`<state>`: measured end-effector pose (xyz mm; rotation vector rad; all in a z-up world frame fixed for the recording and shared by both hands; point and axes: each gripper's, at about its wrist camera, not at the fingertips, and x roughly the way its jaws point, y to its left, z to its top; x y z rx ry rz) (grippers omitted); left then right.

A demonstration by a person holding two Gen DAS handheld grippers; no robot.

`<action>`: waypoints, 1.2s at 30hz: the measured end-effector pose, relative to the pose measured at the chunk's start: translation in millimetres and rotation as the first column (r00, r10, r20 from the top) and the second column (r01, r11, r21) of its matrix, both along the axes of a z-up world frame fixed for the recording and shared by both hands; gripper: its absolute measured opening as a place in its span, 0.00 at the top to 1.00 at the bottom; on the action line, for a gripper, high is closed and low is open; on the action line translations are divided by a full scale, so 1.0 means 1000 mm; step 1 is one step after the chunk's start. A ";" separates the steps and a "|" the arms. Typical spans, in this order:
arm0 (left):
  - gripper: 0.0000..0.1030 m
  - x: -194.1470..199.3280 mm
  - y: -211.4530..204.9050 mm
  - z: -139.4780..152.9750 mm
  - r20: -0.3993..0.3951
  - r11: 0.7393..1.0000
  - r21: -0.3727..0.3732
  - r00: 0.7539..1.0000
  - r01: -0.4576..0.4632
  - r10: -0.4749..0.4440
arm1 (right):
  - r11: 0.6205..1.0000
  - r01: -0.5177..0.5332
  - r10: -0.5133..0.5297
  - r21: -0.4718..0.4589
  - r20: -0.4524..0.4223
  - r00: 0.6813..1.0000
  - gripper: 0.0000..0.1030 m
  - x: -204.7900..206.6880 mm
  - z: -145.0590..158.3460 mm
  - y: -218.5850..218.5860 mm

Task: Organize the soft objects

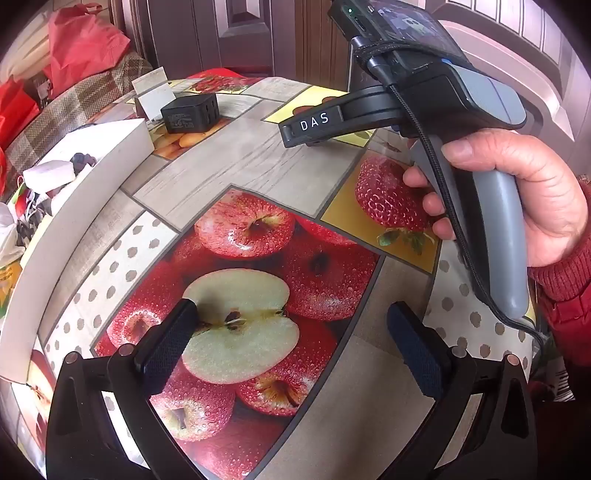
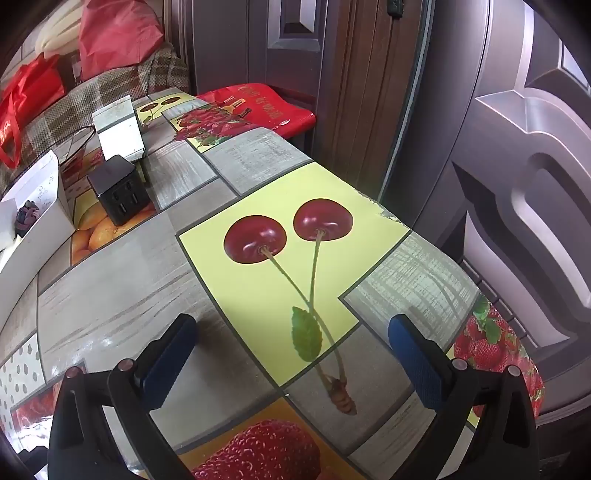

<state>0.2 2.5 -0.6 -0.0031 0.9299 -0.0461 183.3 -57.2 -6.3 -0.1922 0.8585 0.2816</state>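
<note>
My left gripper (image 1: 291, 325) is open and empty, low over the fruit-print tablecloth (image 1: 236, 166). My right gripper (image 2: 291, 338) is open and empty over the printed cherries; in the left wrist view it (image 1: 310, 125) shows held in a hand at the upper right. A white box (image 1: 92, 206) stands at the left with several soft items inside, among them a dark purple scrunchie (image 1: 83, 159) and white cloth (image 1: 48, 173). The box (image 2: 33, 229) and the scrunchie (image 2: 27, 214) also show at the left edge of the right wrist view.
A black charger cube (image 1: 192, 112) and a small white box (image 1: 153, 94) sit at the table's far side; both also show in the right wrist view, the cube (image 2: 120, 194) and the box (image 2: 120, 129). Red bags (image 2: 118, 35), a plaid cushion and dark doors stand beyond the table.
</note>
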 end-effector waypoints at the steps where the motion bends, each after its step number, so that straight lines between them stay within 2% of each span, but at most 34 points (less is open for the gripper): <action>1: 0.01 0.000 -0.001 0.000 0.001 1.000 0.019 1.000 0.000 0.000 | 1.000 0.000 0.000 0.016 -0.004 1.000 0.00 0.000 0.000 -0.001; 36: 0.01 0.000 -0.002 0.000 0.003 0.999 0.037 1.000 0.000 0.000 | 1.000 0.005 -0.005 0.014 -0.001 1.000 0.00 0.000 0.000 0.000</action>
